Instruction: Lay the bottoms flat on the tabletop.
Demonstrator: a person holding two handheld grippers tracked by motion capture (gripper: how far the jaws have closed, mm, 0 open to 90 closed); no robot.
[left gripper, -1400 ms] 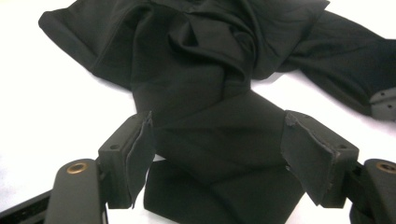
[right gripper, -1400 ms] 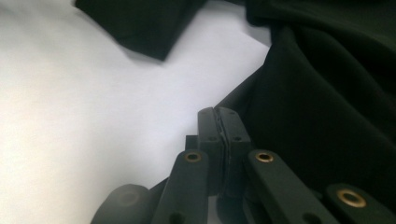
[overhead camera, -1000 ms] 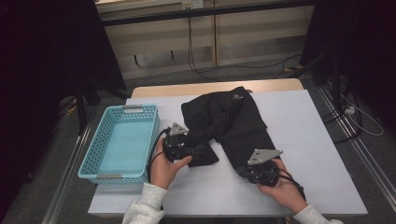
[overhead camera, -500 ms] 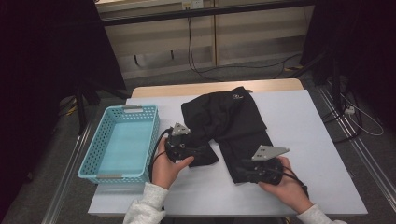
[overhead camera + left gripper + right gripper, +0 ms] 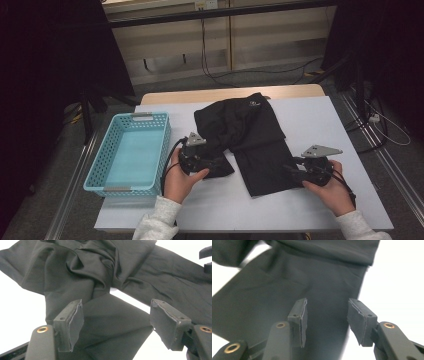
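- In the left gripper view the black garment runs off the top and right edges, so its full outline is lost.
- In the right gripper view the cloth is blurred at upper left (perhaps a fold, hard to say).
- From above, the left gripper has its jaw tips hidden against the dark fabric.
- The small logo is too small to read.

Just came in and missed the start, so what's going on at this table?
A person holds a gripper in each hand over a black garment spread on the white table. The left gripper and the right gripper both stand open at the garment's near ends, gripping nothing yet. A blue basket sits at the left.
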